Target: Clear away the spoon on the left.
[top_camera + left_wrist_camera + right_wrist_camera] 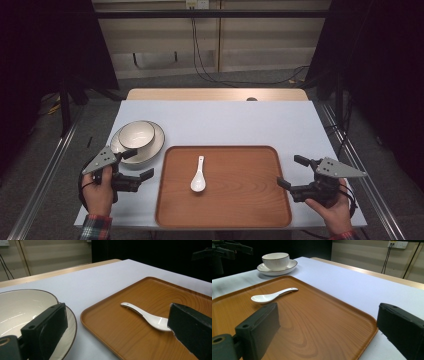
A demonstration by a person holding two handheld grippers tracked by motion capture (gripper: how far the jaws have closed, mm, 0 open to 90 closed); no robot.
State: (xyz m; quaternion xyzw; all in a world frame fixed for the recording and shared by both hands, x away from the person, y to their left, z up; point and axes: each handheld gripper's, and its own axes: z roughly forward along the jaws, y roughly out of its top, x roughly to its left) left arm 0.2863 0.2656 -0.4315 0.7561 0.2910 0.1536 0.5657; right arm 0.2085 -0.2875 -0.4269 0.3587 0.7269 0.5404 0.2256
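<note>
Beside the tray (270,210), both grippers (136,165) (292,172) are held wide, empty; the spoon (198,176) is best pinched mid-handle

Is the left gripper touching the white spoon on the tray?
Apart. In the high view the left gripper hovers beside the plate, with bare tray separating it from the spoon.

Dim room, dark at both sides; overhead light brightens the table (225,120), with a faint sheen on the tray (312,322). Shadows are soft. Near jaws in both gripper views blur slightly; the spoon (147,315) stays sharp.
</note>
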